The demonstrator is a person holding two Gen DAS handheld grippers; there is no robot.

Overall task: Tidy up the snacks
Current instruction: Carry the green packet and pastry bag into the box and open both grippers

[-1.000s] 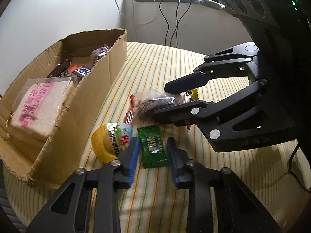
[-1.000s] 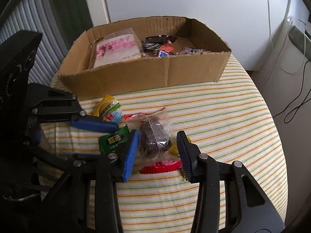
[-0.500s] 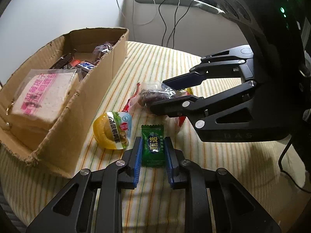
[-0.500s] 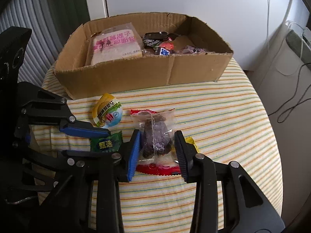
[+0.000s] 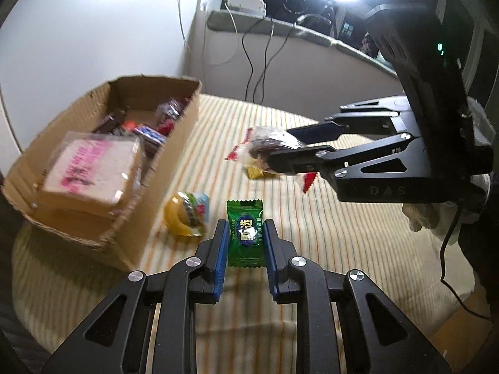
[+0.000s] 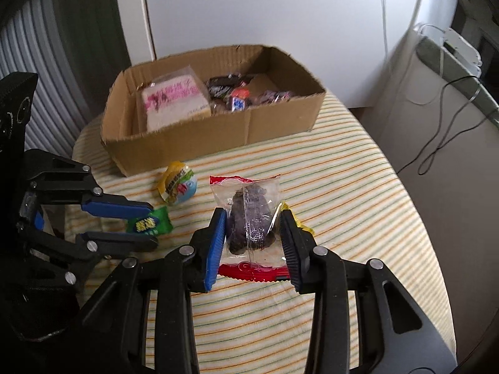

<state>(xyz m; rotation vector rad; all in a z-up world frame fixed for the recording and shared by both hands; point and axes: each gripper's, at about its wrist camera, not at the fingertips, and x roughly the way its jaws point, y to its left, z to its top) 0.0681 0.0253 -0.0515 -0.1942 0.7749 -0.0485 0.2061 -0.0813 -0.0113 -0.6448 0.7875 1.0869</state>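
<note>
Left wrist view: the left gripper (image 5: 244,237), whose blue-padded jaws stood wide around the small green foil candy packet (image 5: 245,232) a second ago, has closed until both pads press the packet's sides, and the packet now seems lifted clear of the striped tablecloth (image 5: 327,233). At 2 o'clock the right gripper (image 5: 282,148) has likewise tightened on the clear plastic bag of dark dried fruit with red ends (image 5: 268,146) and raised it off the cloth; the right wrist view shows its jaws clamped on the bag (image 6: 251,218). Both picks look secure, so the carry comes next: the open brown cardboard box (image 5: 174,143) of sorted snacks sits at 10 o'clock. One yellow egg-shaped capsule snack (image 5: 187,216) lies beside the box, waiting.
</note>
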